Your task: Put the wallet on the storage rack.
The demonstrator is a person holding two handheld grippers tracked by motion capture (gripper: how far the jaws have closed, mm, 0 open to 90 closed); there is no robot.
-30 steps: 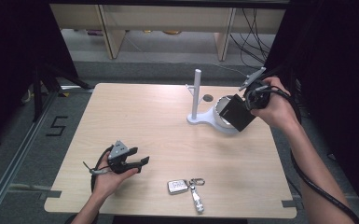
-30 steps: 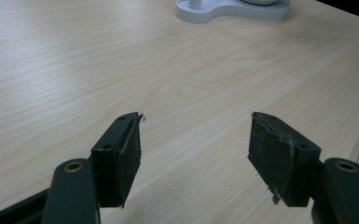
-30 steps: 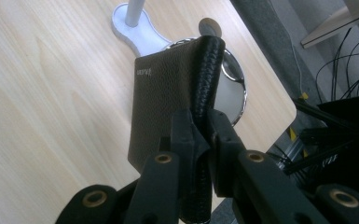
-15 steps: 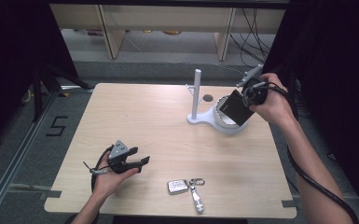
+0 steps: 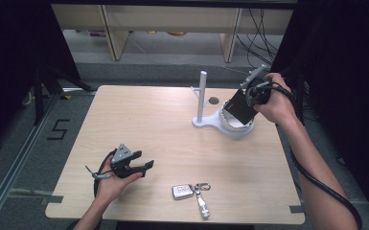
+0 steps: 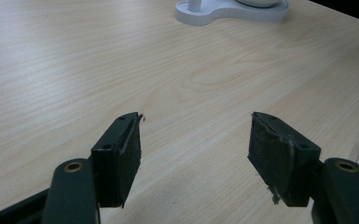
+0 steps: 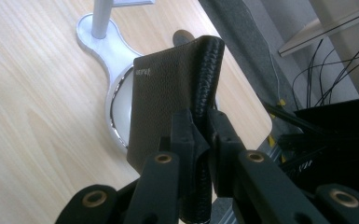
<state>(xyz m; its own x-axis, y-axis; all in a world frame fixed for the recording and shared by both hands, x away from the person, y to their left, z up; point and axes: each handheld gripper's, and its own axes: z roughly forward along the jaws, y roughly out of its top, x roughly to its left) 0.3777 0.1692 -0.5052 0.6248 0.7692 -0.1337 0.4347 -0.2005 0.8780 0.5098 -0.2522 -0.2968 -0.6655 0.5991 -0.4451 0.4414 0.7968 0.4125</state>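
High view, from left to right: the left gripper (image 5: pixel 146 166) rests low over the near-left part of the wooden table (image 5: pixel 139 120), its jaws spread wide with nothing between them; in the left gripper view the two pads (image 6: pixel 123 158) stand well apart above bare wood. Near the front edge lies a car key fob (image 5: pixel 182 191) with a key ring and metal key (image 5: pixel 202 203) attached, apart from both grippers. Further right stands a white stand (image 5: pixel 202 103) whose upright post rises from a base that widens into a round white dish (image 5: pixel 237 128); what the dish holds cannot be told. The right gripper (image 5: pixel 245 101) has its jaws closed on the spine edge of a dark brown leather wallet (image 7: pixel 168 102), held tilted above the dish
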